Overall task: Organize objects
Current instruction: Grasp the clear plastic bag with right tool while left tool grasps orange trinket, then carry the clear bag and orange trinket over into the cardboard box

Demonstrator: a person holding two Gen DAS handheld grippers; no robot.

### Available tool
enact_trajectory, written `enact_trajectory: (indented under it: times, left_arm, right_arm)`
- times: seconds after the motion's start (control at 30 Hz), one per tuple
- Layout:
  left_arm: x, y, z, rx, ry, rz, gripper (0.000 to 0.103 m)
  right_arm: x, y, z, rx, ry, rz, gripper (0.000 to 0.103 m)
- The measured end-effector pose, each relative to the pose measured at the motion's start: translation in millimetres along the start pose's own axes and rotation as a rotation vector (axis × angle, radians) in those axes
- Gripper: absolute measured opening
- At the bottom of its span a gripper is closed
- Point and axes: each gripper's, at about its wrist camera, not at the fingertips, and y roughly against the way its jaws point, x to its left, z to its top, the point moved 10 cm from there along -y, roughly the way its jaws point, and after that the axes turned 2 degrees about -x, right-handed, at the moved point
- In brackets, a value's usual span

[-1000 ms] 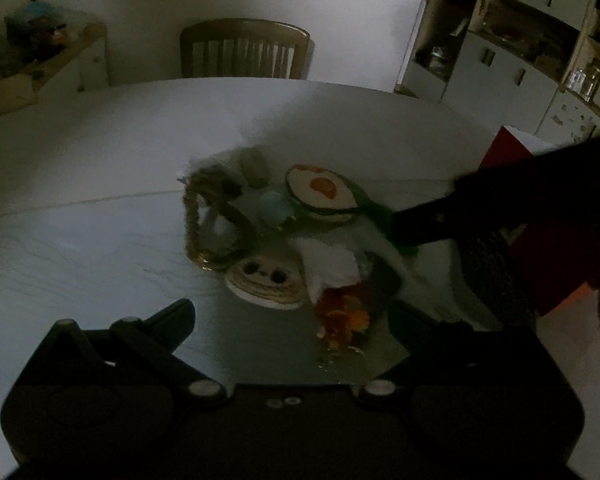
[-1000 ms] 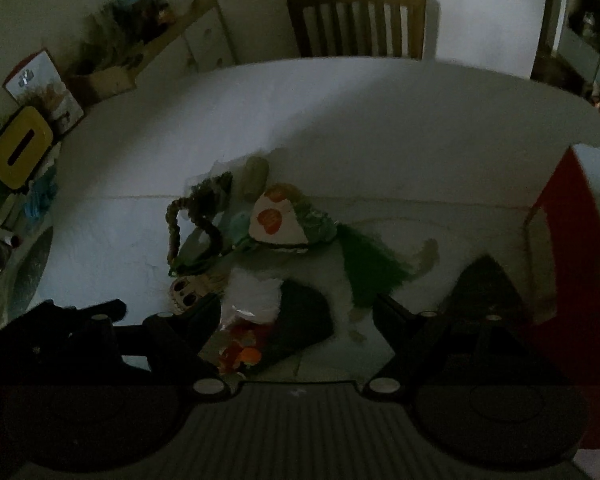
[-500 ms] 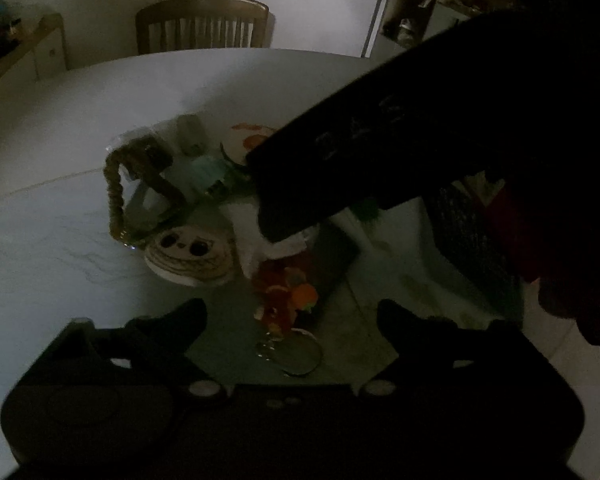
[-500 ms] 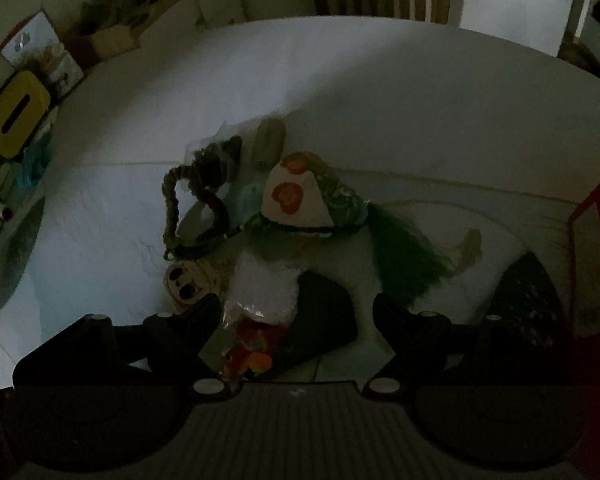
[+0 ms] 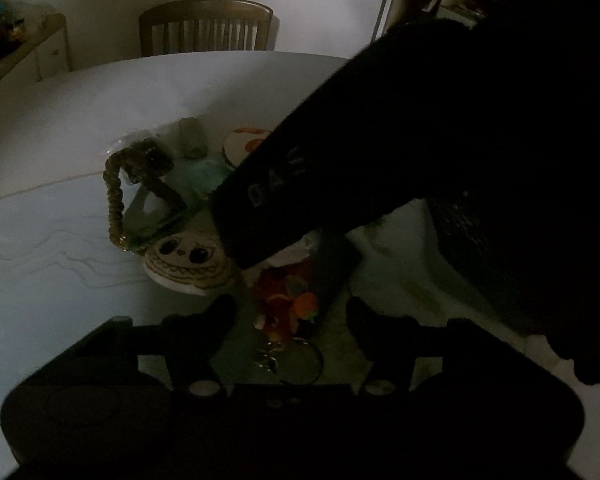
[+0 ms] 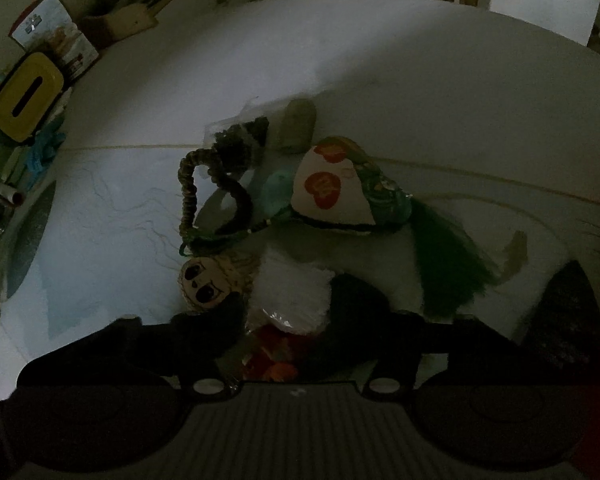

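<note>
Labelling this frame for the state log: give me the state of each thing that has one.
left gripper: jaws open, hovering over the pile, holding nothing.
right gripper: jaws open, low over the pile; contact unclear.
face badge: lying flat, face up.
orange keychain: lying between the left jaws, ungrasped.
braided loop: lying on the table.
chair: pushed up to the table.

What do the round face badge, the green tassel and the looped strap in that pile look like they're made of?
Face badge: seems flat card or printed plastic, smooth, with a drawn face. Green tassel: looks like loose thread or fibre, its fine strands fanning out. Looped strap: probably braided cord or wound beads, going by its ribbed, knobbly surface; the dim light leaves that open.
</note>
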Motion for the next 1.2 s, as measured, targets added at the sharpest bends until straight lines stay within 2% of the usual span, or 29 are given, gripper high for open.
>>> enact_trajectory:
  times: [0.1,0.33,0.6,0.83,1.2]
  left_arm:
    - [1,0,1,-0.001,-0.002,0.009,0.051]
    - [2,0,3,-0.001,-0.008,0.016,0.035]
    - [0,0,2,0.004,0.000,0.012,0.033]
    - [-11,2,-1,0.016,0.020,-0.004,0.033]
    - [-42,26,6,-0.024,0.014,-0.026,0.032]
  right_arm:
    - [2,-2,0,0.003,-0.006,0.013,0.045]
    - [3,0,0,-0.004,-0.028,0.013,0.040]
    - [-5,11,-5,-0.031,-0.059,0.014,0.029]
    - [-19,34,-13,-0.073,-0.088,0.006,0.027]
    - [-46,93,-29,-0.155,-0.120,0.016,0.027]
